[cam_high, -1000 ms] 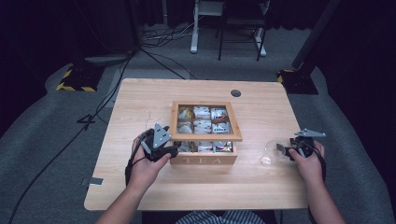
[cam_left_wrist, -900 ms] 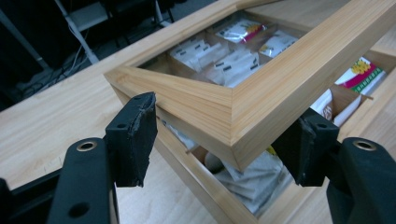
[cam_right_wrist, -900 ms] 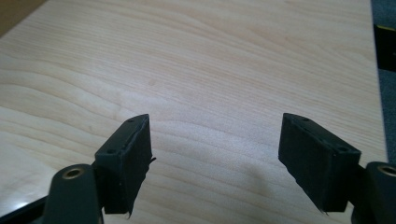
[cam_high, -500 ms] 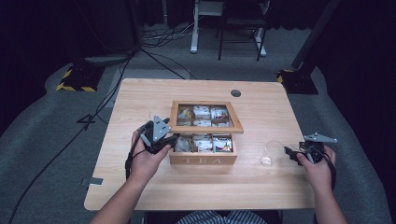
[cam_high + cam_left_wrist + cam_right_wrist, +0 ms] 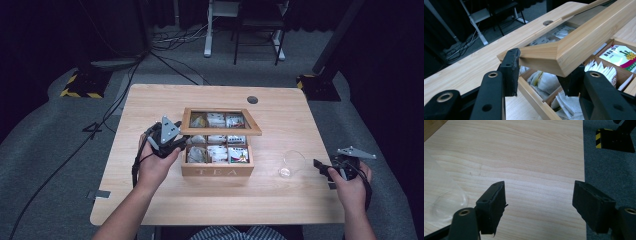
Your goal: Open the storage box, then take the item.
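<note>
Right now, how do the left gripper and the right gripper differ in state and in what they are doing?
The left gripper is clamped on a corner of the tea box lid, holding it raised above the tea box; the right gripper stands open with nothing between its pads. The left sits at the box's left side; the right sits near the table's right edge, beside the glass. Both are hand-held with black jaws.

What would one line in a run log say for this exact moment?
left gripper: shut on lid corner, lid raised off tea box | right gripper: open, nothing between fingers, beside glass
</note>
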`<action>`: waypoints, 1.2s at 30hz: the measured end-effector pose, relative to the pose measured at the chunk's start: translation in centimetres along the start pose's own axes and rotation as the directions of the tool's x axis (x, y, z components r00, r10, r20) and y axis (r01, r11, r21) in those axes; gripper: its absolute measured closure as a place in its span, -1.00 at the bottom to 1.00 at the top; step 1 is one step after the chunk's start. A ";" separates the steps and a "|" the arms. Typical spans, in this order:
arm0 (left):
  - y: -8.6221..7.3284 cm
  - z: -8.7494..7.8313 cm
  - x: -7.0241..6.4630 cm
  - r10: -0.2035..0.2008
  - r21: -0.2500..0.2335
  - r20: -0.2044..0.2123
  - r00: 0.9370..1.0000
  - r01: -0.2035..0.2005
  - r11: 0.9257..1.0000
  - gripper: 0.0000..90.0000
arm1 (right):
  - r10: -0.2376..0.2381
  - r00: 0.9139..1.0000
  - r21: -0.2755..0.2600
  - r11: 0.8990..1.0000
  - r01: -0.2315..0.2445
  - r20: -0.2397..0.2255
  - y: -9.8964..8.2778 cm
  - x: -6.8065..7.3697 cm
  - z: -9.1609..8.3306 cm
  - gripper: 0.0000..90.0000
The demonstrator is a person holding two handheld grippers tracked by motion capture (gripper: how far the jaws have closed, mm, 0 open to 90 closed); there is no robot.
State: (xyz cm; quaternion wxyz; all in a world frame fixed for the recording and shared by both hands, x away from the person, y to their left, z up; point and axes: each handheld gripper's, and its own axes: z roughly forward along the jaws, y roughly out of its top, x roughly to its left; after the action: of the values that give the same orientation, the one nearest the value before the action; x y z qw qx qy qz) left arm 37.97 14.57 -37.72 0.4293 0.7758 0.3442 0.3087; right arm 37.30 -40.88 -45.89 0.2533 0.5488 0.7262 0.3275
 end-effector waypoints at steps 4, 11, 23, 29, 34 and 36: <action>0.3 0.0 0.2 0.000 -0.001 0.002 1.000 0.000 1.000 0.24 | 0.001 1.000 0.000 1.000 -0.001 0.000 -0.1 0.1 -0.5 -0.39; 0.8 0.1 0.5 -0.012 -0.002 0.006 1.000 0.012 1.000 0.24 | 0.003 1.000 -0.024 1.000 -0.003 0.003 0.8 0.3 -1.8 -0.39; 1.3 0.3 0.9 -0.012 -0.003 0.012 1.000 0.012 1.000 0.23 | 0.014 1.000 -0.047 0.999 -0.014 -0.018 1.7 0.7 -3.0 -0.34; 1.6 0.4 0.9 -0.008 0.004 0.004 1.000 0.008 1.000 0.23 | 0.001 0.999 -0.072 0.997 -0.005 -0.046 2.7 1.3 -3.8 -0.33; 1.6 0.4 0.9 -0.003 0.007 0.003 1.000 0.003 1.000 0.23 | 0.001 0.997 -0.094 0.996 -0.009 -0.083 3.6 2.0 -4.5 -0.32; 1.7 0.4 0.9 -0.001 0.011 0.002 1.000 0.001 1.000 0.23 | -0.007 0.996 -0.104 0.995 -0.003 -0.093 4.0 2.4 -4.8 -0.32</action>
State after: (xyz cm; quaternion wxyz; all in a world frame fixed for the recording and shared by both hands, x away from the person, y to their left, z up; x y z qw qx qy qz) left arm 39.26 14.44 -36.26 0.4258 0.7783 0.3457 0.3057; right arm 35.71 -38.76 -39.77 0.2477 0.5182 0.7197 0.3901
